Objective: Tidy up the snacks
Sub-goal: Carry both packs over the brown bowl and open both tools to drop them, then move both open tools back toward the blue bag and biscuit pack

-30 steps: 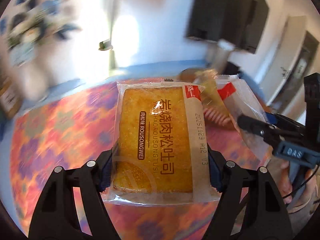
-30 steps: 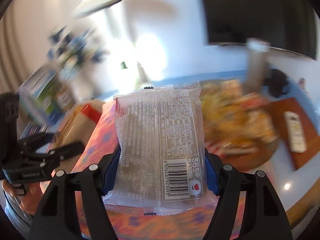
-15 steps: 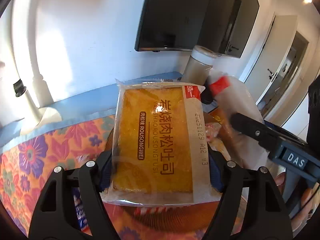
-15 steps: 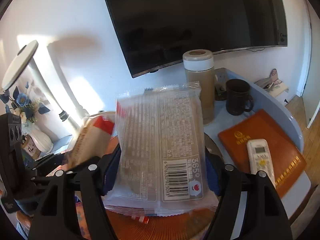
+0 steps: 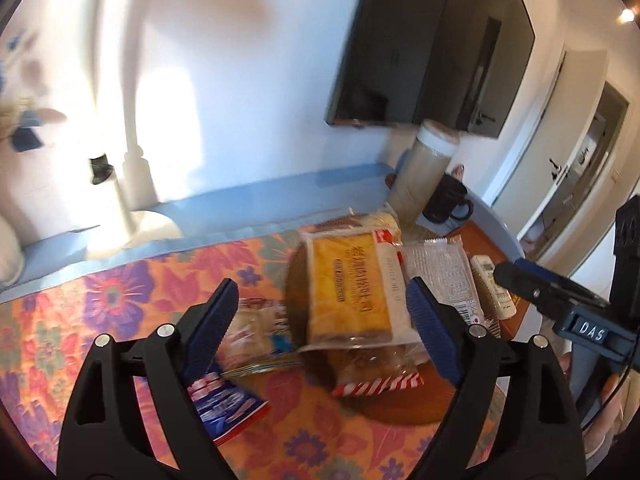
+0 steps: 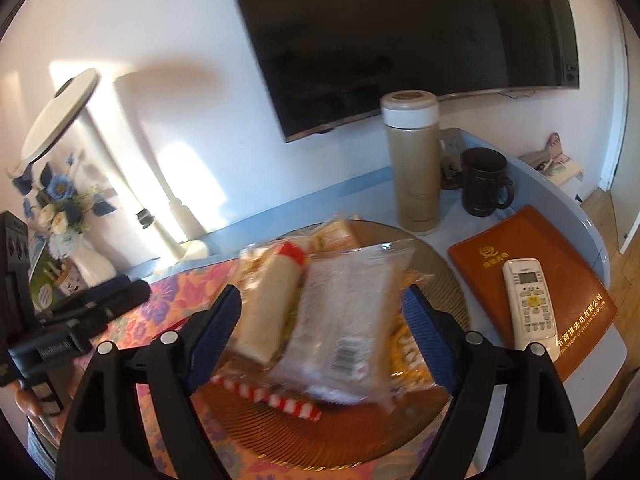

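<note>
In the left wrist view my left gripper is open above a brown ribbed plate. A yellow toast packet lies loose on the plate beyond the blue pads, slightly blurred. Beside it rests a clear packet with a barcode. My right gripper is open too, and the clear packet sits blurred on the plate in front of it, next to the toast packet. A red-and-white striped packet lies under them.
Two more snack packets lie on the flowered cloth left of the plate. A tan flask, a dark mug, and a remote on an orange folder stand to the right. A lamp and flower vase are at the left.
Both grippers held their packets a moment ago; now both have opened and the toast packet and the clear packet have dropped onto the plate.
</note>
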A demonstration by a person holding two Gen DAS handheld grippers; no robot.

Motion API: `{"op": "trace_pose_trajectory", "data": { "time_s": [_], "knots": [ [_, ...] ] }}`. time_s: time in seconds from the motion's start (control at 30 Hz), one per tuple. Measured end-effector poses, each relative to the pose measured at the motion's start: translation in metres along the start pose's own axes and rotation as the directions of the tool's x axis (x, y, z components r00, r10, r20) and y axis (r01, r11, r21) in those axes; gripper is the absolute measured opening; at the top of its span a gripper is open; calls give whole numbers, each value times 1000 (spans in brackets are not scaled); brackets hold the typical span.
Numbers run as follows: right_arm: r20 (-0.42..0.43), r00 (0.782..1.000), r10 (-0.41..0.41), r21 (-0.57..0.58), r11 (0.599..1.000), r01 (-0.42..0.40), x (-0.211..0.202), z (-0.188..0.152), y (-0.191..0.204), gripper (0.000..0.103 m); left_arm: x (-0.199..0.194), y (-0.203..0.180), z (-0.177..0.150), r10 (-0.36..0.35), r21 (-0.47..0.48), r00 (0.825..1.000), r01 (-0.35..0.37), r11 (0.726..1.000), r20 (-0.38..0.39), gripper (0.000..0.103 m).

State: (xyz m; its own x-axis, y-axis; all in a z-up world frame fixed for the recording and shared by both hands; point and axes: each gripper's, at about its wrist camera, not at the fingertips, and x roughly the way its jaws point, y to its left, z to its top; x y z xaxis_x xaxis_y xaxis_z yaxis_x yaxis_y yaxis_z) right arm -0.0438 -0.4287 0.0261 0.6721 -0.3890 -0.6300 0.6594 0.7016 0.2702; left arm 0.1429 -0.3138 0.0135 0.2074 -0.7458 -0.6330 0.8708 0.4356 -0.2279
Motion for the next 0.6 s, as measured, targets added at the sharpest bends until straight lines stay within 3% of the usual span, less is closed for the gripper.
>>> {"op": "trace_pose_trajectory", "data": {
  "time_s": [0.33,0.47,0.6],
  "knots": [
    [-7,996,85,-97,992,-85,-24,-14,74,83,-94,43,-12,73,-43,991,-68,997,113,88],
    [-31,994,109,-133,985,-112,-26,-21,101,83,-112,62,-25,88,-61,989,-81,995,116,91],
    [-63,993,100,-190,976,-110,-20,-20,124,83,-100,75,-43,135,-71,989,-131,989,63,93]
  ]
}}
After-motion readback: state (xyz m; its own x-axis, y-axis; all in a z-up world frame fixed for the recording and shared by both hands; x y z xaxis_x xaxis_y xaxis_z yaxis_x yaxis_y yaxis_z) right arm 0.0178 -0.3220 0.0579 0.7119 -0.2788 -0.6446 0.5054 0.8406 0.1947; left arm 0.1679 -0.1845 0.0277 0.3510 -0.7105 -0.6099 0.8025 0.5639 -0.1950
